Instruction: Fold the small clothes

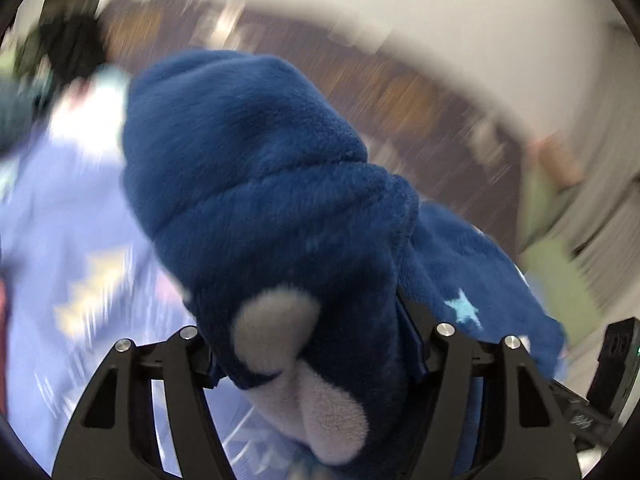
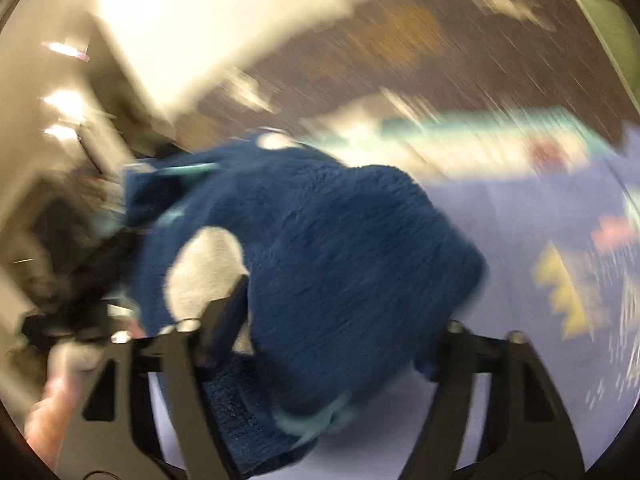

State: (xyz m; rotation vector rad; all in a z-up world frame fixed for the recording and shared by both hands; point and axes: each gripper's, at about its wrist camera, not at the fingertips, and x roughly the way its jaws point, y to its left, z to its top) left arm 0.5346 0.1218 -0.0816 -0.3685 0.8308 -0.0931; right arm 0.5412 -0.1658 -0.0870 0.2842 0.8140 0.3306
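Blurred behind everything lies a lilac sheet printed with yellow shapes, with dark wood-toned floor and pale wall beyond; whether a bench carries the sheet cannot be told. One navy fleece garment, bunched thick, fills both views, with two grey patches and one pale blue star showing in the left view. It sits between the fingers of two sets of tongs: the left tongs clamp it, while the right tongs straddle it, grip uncertain through blur.
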